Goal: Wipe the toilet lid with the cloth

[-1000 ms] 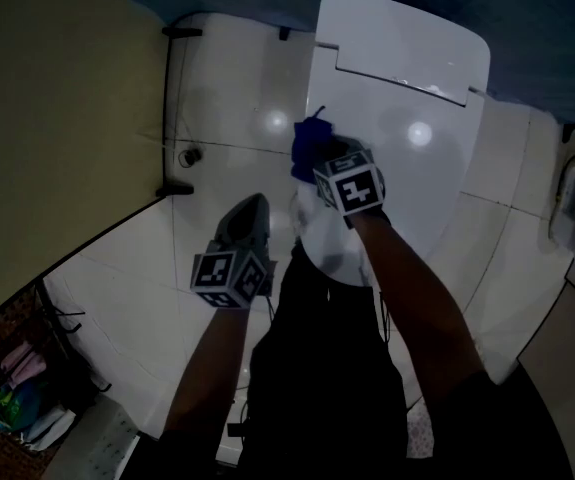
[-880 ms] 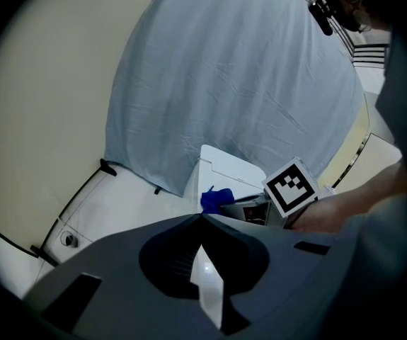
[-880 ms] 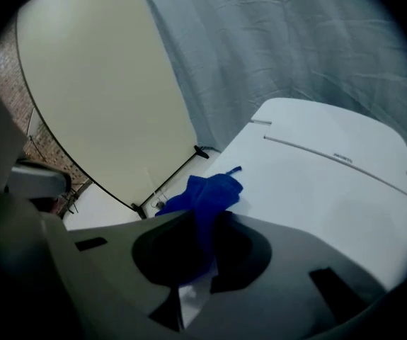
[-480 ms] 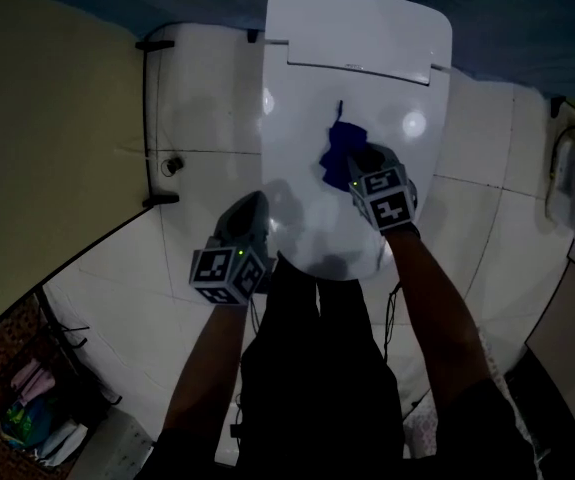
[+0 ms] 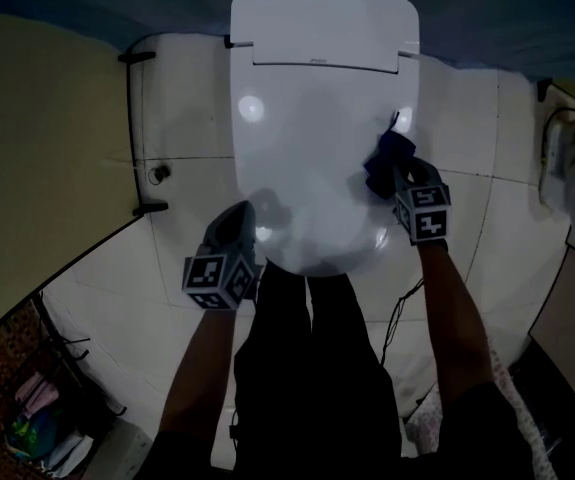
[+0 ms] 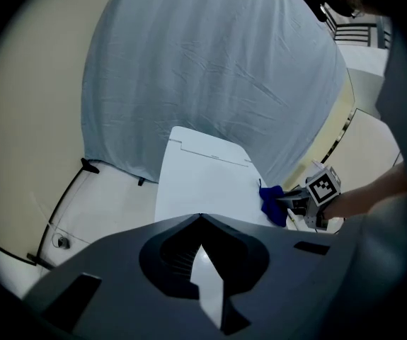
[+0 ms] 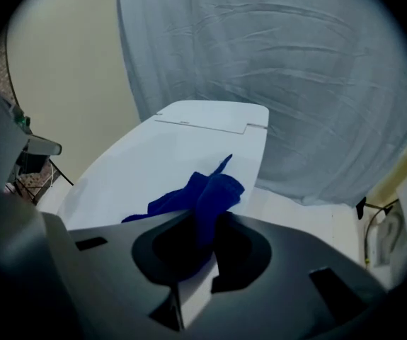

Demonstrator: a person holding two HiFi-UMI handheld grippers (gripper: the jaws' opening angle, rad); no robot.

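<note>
Pinches the blue cloth (image 7: 203, 193) between the fingers of the right gripper (image 7: 202, 236), with one fold drawn up through the gap and the rest bunched just ahead of the fingertips, trailing off to their left. Presses that bunch onto the toilet lid (image 5: 307, 138), close to its right-hand edge and about halfway along. Looks like a soft, light, limp rag: likely to crumple and drag rather than slide flat, so probably needs steady downward pressure to hold a broad patch against the lid. Seems best gripped deep in a thick fold, as here, not by a thin corner that could slip out. Takes the lid for hard, glossy and smooth, closed flat beneath the fingers and offering little friction. Holds the left gripper (image 5: 237, 218) well apart from the cloth, by the lid's near left rim, fingers pressed together on nothing. Shows pale floor tiles (image 5: 182, 98) on either side of the fingers, a grey-blue sheet (image 7: 281, 69) hanging beyond the lid, and a small round fitting (image 5: 157, 172) off to the left.
</note>
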